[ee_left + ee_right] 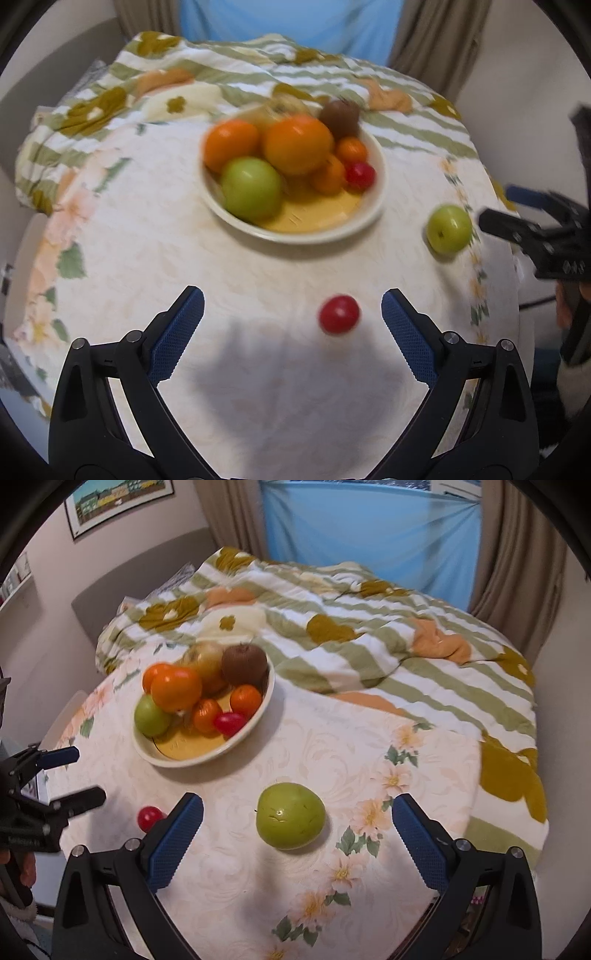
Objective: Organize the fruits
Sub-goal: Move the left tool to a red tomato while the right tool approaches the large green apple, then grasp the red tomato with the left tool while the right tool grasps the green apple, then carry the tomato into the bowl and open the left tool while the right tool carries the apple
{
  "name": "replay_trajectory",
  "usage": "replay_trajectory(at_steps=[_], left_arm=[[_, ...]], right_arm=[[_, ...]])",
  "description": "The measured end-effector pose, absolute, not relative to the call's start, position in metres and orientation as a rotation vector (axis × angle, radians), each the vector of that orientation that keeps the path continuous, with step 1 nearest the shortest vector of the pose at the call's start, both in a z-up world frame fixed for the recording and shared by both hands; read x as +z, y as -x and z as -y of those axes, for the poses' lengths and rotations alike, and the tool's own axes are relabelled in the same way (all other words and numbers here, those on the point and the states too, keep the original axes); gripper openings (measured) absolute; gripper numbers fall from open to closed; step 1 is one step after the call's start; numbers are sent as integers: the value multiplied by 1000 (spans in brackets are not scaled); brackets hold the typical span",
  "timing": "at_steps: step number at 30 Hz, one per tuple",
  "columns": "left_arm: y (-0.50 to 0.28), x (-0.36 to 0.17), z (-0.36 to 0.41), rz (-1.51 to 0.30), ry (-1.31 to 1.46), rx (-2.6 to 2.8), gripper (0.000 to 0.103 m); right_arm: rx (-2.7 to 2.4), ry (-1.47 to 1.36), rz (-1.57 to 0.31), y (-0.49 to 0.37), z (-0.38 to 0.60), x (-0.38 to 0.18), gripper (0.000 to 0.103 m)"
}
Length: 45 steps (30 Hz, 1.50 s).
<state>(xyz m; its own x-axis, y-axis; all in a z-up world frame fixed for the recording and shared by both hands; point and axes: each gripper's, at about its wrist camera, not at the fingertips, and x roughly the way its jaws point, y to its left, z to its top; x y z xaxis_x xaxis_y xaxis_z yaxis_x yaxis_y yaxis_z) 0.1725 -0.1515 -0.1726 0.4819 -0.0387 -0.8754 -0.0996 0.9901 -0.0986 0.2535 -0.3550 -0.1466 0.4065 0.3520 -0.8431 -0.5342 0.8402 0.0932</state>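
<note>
Two fruits out on the pale flowered tablecloth [288, 738], not yet in the round cream bowl with the yellow inside [236, 744]. Bowl already holding oranges, a green apple, a brown kiwi, a small red tomato.

Small round red tomato [339, 314] on the cloth, well in front of the bowl. Left gripper [291, 325] hanging over it, blue pads spread wide, holding nothing. Tomato sitting between the pads but nearer the right one.

Loose big green apple [290, 815] on the cloth, in front of the bowl and off to its right. Right gripper [297, 829] above it, pads spread wide too, holding nothing. Apple about midway between them.

Probably the grab step now, one fruit for each claw.

To do it well:
- Slide the left claw a bit right, to get the tomato in the middle.
- Go down low, pads on both sides of the fruit.
- Squeeze softly. Tomato small and squishy, likely to roll or pop out.
- Apple round and smooth, so a grip across its fat middle.
- Lift up high to clear the bowl's rim, then set down in the bare yellow part.

Left view: blurry, tomato whole and plain. Right view: sharp, tomato half hidden behind a pad, also a framed picture [118, 502] on the wall far behind the bowl.
</note>
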Motion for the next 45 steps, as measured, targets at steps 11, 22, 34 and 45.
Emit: replay_trajectory(at_steps=[11, 22, 34, 45], left_arm=[[-176, -215, 183, -1126, 137, -26, 65], [-183, -225, 187, -1137, 110, -21, 41], [-184, -221, 179, -1137, 135, -34, 41], [-180, -217, 176, -1127, 127, -38, 40]], right_arm=[[604, 233, -1066, -260, 355, -181, 101], [632, 254, -1102, -265, 346, -196, 90], [616, 261, -1101, -266, 340, -198, 76], [597, 280, -1094, -263, 335, -202, 52]])
